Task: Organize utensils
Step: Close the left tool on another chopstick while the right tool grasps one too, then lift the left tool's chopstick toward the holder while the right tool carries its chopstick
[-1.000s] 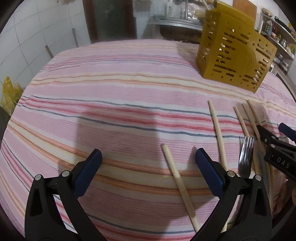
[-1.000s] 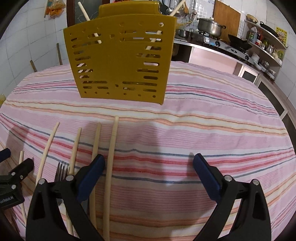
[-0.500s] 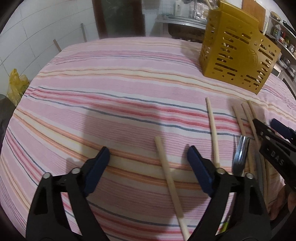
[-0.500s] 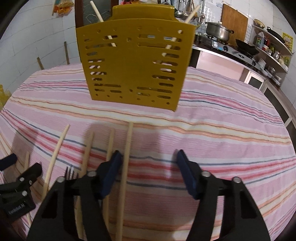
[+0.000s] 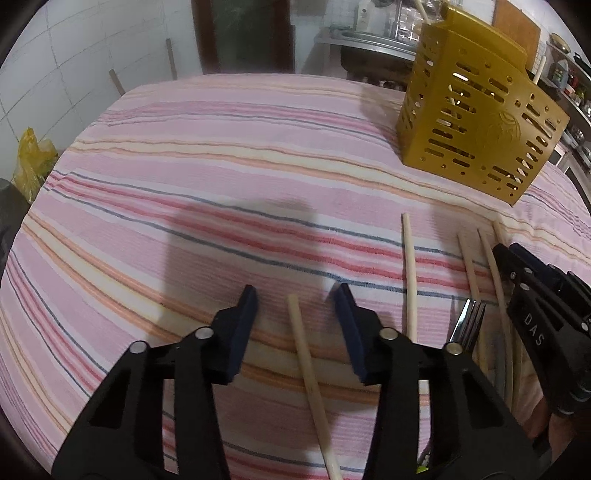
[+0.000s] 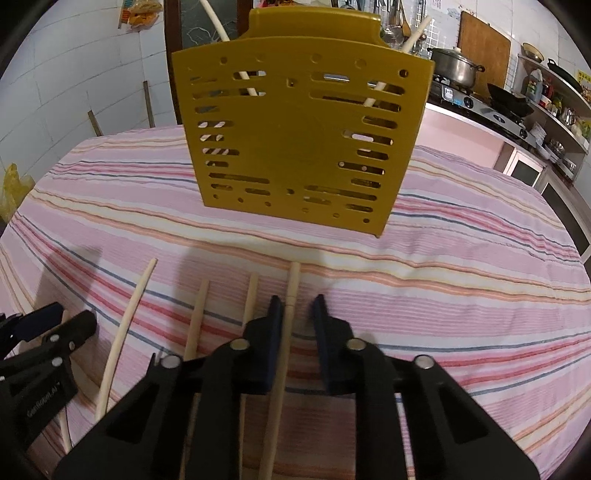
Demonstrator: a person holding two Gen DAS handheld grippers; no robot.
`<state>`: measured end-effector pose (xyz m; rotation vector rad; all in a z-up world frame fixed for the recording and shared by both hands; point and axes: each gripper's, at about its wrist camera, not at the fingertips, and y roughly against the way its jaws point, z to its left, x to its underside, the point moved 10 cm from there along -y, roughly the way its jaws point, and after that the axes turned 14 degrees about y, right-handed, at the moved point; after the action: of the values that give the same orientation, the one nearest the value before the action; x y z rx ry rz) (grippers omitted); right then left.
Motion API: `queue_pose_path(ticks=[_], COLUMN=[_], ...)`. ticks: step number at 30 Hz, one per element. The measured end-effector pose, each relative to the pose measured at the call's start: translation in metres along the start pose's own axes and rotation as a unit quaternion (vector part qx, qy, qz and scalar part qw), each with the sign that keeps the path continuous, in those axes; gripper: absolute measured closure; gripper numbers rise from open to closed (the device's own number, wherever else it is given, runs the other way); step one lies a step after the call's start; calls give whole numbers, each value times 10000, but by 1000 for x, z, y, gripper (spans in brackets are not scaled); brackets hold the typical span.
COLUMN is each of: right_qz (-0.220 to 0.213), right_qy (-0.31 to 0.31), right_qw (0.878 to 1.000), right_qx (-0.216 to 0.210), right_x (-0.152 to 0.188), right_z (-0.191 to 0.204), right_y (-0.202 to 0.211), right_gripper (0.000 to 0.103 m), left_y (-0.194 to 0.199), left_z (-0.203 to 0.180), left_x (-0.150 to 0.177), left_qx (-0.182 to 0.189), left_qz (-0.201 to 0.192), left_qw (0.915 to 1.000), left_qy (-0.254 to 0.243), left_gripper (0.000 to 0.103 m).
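Note:
A gold slotted utensil holder (image 6: 295,147) stands on the striped tablecloth with chopsticks (image 6: 415,31) sticking out of it. Several loose wooden chopsticks and a metal fork (image 5: 469,325) lie in front of it. My right gripper (image 6: 297,314) is shut on the rightmost chopstick (image 6: 292,284), its blue pads drawn in tight around it at the table. My left gripper (image 5: 295,310) straddles the leftmost chopstick (image 5: 306,362). Its jaws are closing, and the pads do not touch the stick.
The holder (image 5: 476,122) is at the far right in the left wrist view. Between the two grippers lie more chopsticks (image 6: 125,325) (image 6: 197,321) (image 6: 251,302). A stove, a pot (image 6: 454,68) and shelves stand behind the table. A yellow bag (image 5: 31,162) sits beyond the left edge.
Both pairs of jaws have come in from wide open. The right pair has closed onto the rightmost chopstick. The left pair has narrowed around the leftmost chopstick. Both hands have stayed in place.

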<state>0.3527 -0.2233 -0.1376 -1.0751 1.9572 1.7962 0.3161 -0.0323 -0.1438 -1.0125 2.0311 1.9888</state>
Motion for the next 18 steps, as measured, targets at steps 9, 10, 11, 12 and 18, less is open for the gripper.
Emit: queue_pose_path(ticks=[9, 10, 11, 12, 18], right_qz=[-33, -44, -64, -93, -279], right_qy=[-101, -133, -156, -183, -285], right_qw=[9999, 9999, 9998, 9998, 9992], right_qx=[-28, -47, -65, -71, -60], right_x=[-1, -1, -2, -2, -4], right_z=[2, 1, -3, -5, -11], right_y=[5, 6, 6, 8, 19], right_gripper=[95, 95, 95, 95, 97], left_y=[-6, -6, -6, -5, -4], left_z=[0, 0, 0, -1, -1], left_x=[-11, -11, -11, -11, -12], left_qx=[250, 262, 270, 278, 335], left_qz=[-24, -29, -36, -50, -102], left_qw=[9997, 9996, 9996, 9996, 9994], left_qy=[35, 27, 23, 11, -58], left_gripper=[98, 98, 98, 98, 98])
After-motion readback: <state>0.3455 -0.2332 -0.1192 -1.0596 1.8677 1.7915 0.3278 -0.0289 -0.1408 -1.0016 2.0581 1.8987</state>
